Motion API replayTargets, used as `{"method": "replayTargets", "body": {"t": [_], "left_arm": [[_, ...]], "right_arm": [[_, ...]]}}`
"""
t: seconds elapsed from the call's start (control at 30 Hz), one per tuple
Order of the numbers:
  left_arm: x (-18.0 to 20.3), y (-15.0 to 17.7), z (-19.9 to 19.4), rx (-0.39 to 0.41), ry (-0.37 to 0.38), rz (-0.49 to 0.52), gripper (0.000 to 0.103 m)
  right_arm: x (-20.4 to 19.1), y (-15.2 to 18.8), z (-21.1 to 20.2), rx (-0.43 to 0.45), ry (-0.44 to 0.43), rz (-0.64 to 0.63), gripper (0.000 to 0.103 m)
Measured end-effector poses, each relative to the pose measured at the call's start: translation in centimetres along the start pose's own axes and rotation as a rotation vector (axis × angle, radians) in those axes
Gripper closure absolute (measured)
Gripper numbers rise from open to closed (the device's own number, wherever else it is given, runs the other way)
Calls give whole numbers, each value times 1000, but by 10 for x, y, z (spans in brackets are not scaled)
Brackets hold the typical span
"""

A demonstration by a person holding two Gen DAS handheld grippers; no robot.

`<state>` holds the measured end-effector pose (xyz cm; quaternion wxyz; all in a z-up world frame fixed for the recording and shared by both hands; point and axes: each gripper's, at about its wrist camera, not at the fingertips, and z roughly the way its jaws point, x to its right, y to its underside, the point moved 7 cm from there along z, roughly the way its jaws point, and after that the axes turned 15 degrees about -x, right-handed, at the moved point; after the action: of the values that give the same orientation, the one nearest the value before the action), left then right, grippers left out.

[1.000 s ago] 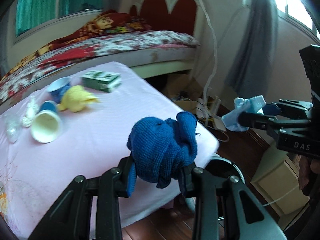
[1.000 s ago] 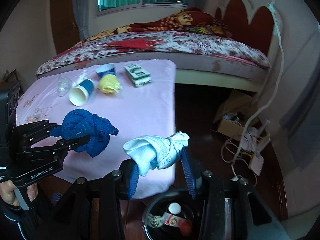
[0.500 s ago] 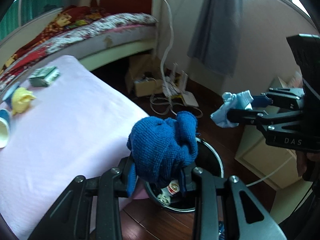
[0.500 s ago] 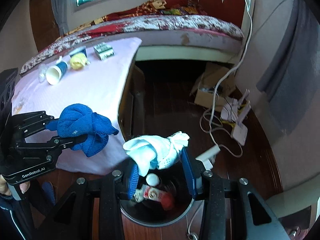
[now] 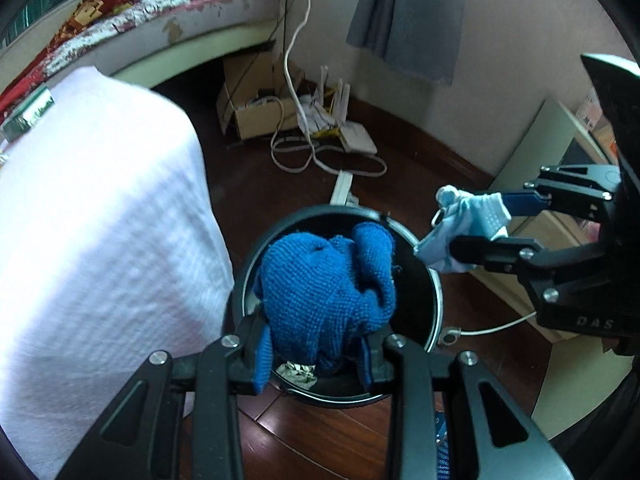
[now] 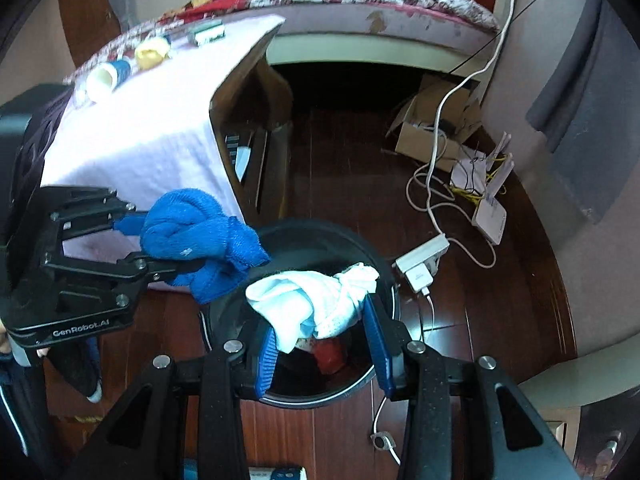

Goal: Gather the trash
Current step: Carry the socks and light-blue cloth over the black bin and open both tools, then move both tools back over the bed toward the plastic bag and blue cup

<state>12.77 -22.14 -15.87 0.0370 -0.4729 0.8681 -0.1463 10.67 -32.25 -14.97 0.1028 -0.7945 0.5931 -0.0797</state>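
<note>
My left gripper is shut on a bunched blue knitted cloth, which hangs right over the mouth of a round black bin on the floor. My right gripper is shut on a crumpled white cloth above the same bin. From the right wrist, the left gripper and blue cloth sit at the bin's left rim. From the left wrist, the right gripper and white cloth are at its right rim. Inside lie a red item and a crumpled wrapper.
A table under a pink cloth stands just left of the bin, with a cup, a yellow wad and a green box. A power strip, cables and a cardboard box lie on the wooden floor behind.
Both grippers have swung off the table and come down over the bin, each still holding its cloth. The bin now fills the middle of both views.
</note>
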Motion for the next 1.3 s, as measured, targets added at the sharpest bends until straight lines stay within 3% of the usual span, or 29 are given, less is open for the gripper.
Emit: {"method": "replayTargets", "body": {"t": [0.47, 0.53, 0.57, 0.6, 0.63, 0.7, 0.77, 0.87, 1.3], "left_arm": [[6, 8, 49, -104, 23, -6, 65], [6, 9, 54, -117, 37, -8, 59], [5, 10, 56, -114, 41, -14, 45], [2, 11, 57, -115, 20, -30, 25], [-3, 11, 56, -106, 4, -49, 19], [-13, 12, 53, -89, -13, -91, 13], [-22, 13, 53, -94, -24, -129, 12], [-28, 14, 48, -73, -52, -143, 10], [-33, 15, 1, 16, -88, -158, 7]], "right_arm": [[4, 12, 63, -97, -52, -39, 60], [1, 10, 68, -106, -59, -54, 59], [0, 9, 71, -111, -56, -61, 58], [-1, 9, 74, -120, -49, -68, 47], [1, 9, 78, -134, -10, -73, 23], [8, 10, 81, -131, 54, -75, 9], [16, 10, 82, -147, 57, -49, 9], [27, 7, 79, -147, 70, -13, 0], [17, -14, 35, -67, 106, -26, 0]]}}
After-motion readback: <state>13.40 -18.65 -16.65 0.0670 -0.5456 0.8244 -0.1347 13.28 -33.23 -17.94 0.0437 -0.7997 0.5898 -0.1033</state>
